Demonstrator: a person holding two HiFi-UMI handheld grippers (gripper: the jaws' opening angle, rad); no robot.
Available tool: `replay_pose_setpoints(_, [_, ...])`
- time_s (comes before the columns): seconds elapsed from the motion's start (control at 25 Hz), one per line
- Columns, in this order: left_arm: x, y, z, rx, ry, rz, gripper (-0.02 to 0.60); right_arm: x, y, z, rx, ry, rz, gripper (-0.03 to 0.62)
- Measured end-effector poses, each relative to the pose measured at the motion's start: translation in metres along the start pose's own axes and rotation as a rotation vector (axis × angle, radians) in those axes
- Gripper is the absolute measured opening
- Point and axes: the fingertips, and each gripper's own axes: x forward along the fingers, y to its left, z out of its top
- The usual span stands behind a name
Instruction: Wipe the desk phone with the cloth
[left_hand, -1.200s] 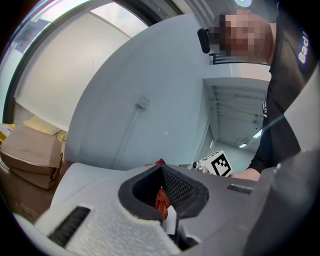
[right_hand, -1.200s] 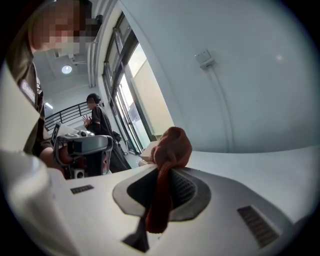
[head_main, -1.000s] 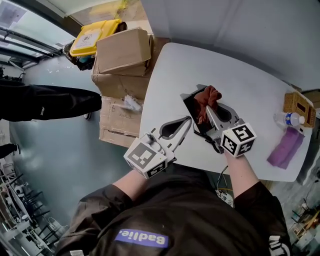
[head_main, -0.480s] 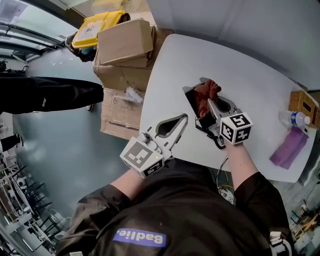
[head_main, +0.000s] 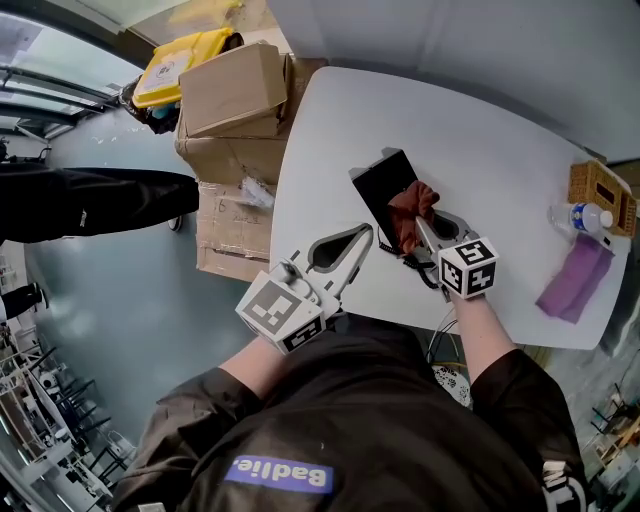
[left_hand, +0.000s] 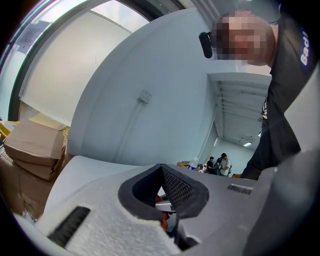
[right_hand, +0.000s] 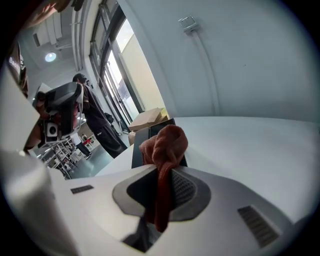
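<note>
On the white desk (head_main: 480, 150), the desk phone (head_main: 380, 188) lies near the person's edge with most of its dark face now bare. A second ago the rust-red cloth (head_main: 410, 208) sat bunched over the phone's far end. It has since been drawn back toward the person and rests against the phone's near right side.

The right claw (head_main: 420, 224) is clamped on that cloth. In the right gripper view the fabric (right_hand: 165, 145) hangs pinched between the pads and bulges above the tips, with the phone (right_hand: 141, 142) just behind it. The right forearm reaches forward from the body, and the marker cube sits above the desk's near edge.

The left claw (head_main: 362, 240) has hardly moved. It is closed on nothing, its tips meeting and pointing at the phone's near corner, just beside it.
</note>
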Motion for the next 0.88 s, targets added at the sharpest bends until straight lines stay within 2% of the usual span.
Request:
replay_pose_setpoints(0.24, [0.004, -0.005, 0.004, 0.006, -0.010, -0.015, 0.014, -0.017, -0.009, -0.034, 0.016, 0.066, -0.031, 0.049])
replay_pose_setpoints(0.4, [-0.003, -0.006, 0.010, 0.007, -0.019, -0.008, 0.014, -0.025, -0.003, -0.036, 0.015, 0.095, -0.030, 0.049])
replay_pose_setpoints(0.52, [-0.014, -0.003, 0.018, 0.010, -0.029, 0.006, 0.014, -0.026, 0.017, -0.012, -0.007, 0.059, 0.010, 0.049])
replay_pose_setpoints(0.72, [-0.034, 0.006, 0.032, 0.025, -0.049, 0.050, 0.014, -0.006, 0.056, 0.059, -0.071, -0.053, 0.097, 0.049])
replay_pose_setpoints(0.88, [-0.049, 0.013, 0.031, 0.022, -0.056, 0.098, 0.014, 0.029, 0.067, 0.087, -0.088, -0.072, 0.136, 0.048])
